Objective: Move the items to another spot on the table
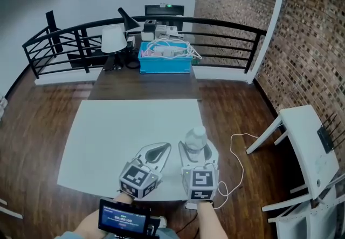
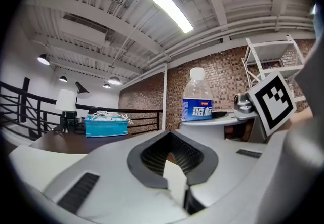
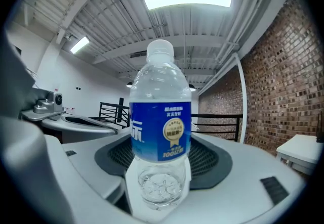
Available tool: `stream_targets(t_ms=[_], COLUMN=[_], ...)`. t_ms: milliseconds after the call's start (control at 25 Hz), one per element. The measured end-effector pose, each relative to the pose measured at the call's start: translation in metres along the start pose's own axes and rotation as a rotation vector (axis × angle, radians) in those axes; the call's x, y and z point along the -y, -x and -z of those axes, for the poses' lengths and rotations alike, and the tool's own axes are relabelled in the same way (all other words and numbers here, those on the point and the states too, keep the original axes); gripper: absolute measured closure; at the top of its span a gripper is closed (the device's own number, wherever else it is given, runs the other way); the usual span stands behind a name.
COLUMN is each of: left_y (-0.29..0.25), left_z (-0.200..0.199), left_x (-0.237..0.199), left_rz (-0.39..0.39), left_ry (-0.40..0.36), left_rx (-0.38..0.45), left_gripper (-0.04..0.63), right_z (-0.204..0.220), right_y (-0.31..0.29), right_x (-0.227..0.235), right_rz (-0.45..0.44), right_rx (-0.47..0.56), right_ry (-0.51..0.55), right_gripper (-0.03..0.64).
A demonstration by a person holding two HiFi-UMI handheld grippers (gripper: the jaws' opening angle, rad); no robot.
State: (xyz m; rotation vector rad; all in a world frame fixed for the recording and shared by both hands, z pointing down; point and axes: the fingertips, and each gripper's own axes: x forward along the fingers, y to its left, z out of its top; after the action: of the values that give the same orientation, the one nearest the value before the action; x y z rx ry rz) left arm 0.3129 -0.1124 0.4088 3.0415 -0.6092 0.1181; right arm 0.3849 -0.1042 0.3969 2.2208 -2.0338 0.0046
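Observation:
A clear water bottle (image 1: 195,138) with a blue label and white cap stands upright between the jaws of my right gripper (image 1: 198,149), which is shut on it above the near edge of the white table (image 1: 108,135). In the right gripper view the bottle (image 3: 160,117) fills the middle, its base sitting in the dark-padded hollow of the gripper (image 3: 162,160). My left gripper (image 1: 161,148) hovers just to the left, jaws closed with nothing in them. In the left gripper view its dark hollow (image 2: 171,153) is empty, and the bottle (image 2: 196,101) shows to the right.
A dark table at the back carries a blue bin (image 1: 164,60) of white cables and a white lamp (image 1: 114,39). A black railing (image 1: 64,35) runs behind it. A white table (image 1: 310,146) stands at the right by the brick wall. A white cable (image 1: 237,157) lies on the floor.

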Motion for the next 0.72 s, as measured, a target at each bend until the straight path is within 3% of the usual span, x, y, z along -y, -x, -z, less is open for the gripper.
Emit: stream_targets(t_ms=[720], left_y=[0.056], left_z=[-0.015], left_x=[-0.04], left_rz=[-0.129], left_ry=[-0.01], left_rx=[0.026], left_gripper=[0.594], right_z=[-0.03], right_y=[-0.011], right_x=[-0.068], right_rz=[-0.123], right_rx=[0.045], right_ry=[0.02], right_gripper=[0.325])
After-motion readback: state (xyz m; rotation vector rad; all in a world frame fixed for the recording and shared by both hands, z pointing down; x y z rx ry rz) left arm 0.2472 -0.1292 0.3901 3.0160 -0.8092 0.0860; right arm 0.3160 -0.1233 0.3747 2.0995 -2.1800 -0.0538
